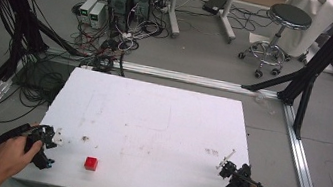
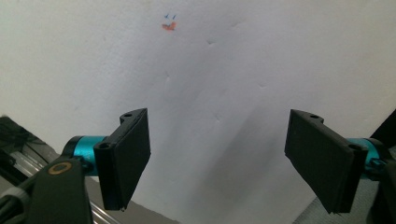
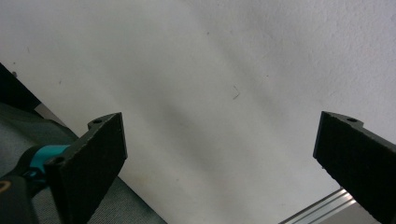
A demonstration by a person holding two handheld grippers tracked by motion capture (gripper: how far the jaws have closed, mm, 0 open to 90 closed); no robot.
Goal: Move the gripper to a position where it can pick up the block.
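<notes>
Waiting at the table's [image 1: 150,116] near edge, both claws gape wide and empty.
The red cube [image 1: 90,163] lies at about 3 o'clock from the left claw [image 1: 47,148], near it; the right claw [image 1: 228,176] stands well apart.

High view: being taken from above the near side, facing forward and down; the whole white board [image 1: 150,121] is being framed mid-frame.
Left gripper view: being aimed close along its jaws at the board's [image 2: 210,70] surface.
Right gripper view: likewise close.
Shared: the board [image 3: 210,60].
</notes>
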